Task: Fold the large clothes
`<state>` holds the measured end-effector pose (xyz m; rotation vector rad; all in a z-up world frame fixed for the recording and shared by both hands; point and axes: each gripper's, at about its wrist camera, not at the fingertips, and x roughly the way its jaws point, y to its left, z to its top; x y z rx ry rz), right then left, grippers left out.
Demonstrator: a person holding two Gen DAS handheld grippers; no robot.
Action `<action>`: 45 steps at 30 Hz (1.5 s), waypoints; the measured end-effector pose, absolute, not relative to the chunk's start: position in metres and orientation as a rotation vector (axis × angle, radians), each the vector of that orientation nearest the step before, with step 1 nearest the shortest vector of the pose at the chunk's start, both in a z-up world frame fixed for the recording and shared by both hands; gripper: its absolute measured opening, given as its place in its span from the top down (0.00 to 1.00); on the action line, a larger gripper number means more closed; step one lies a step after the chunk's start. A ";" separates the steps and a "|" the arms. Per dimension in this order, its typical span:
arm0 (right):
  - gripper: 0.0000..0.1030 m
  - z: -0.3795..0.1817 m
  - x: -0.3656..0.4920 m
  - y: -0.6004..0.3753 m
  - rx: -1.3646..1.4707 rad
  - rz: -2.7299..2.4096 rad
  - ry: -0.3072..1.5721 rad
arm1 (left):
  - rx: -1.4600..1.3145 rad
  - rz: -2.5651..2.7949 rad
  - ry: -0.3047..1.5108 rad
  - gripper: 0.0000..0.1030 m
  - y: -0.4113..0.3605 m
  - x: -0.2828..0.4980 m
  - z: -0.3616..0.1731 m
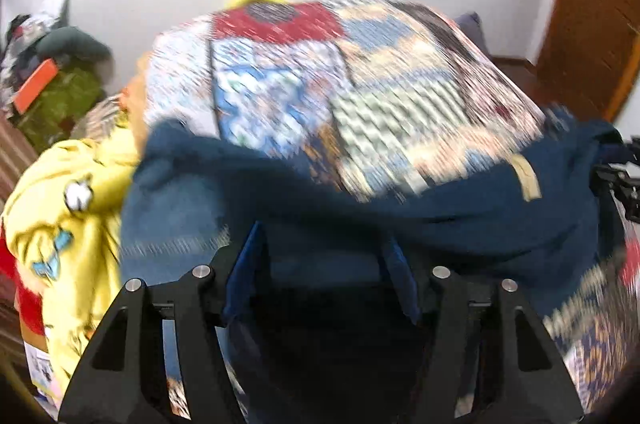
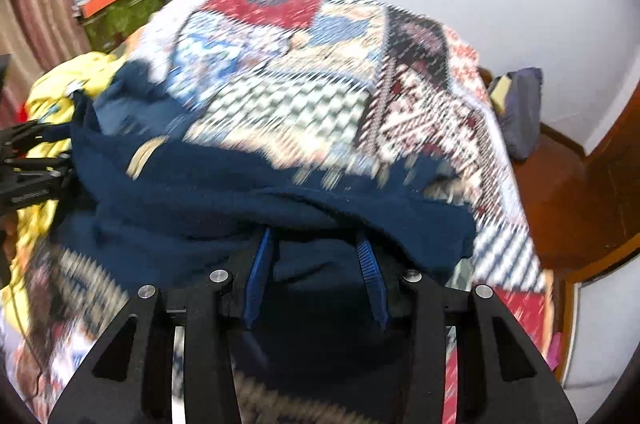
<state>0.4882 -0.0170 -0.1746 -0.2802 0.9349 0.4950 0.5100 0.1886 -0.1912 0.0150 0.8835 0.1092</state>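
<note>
Between both pairs of fingers I have the navy garment [image 1: 460, 220], bunched over the patchwork bedspread [image 1: 320, 84] on the bed. My left gripper [image 1: 324, 256] looks clamped on a fold of it, blue pads set apart by the thick cloth; my right gripper [image 2: 316, 256] grips likewise. Everything is blurred, so I judge the main risk is one edge slipping free mid-swing, or the fold landing crooked, since the fabric hangs slack between my two holds. Only the left view shows the yellow printed garment [image 1: 68, 208] plainly beside the work; only the right shows the dark pillow [image 2: 520, 112] at the bed's far corner.
</note>
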 end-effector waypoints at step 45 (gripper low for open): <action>0.35 -0.216 0.443 -0.110 -0.196 0.319 1.032 | -0.049 0.313 0.892 0.27 0.244 0.383 -0.265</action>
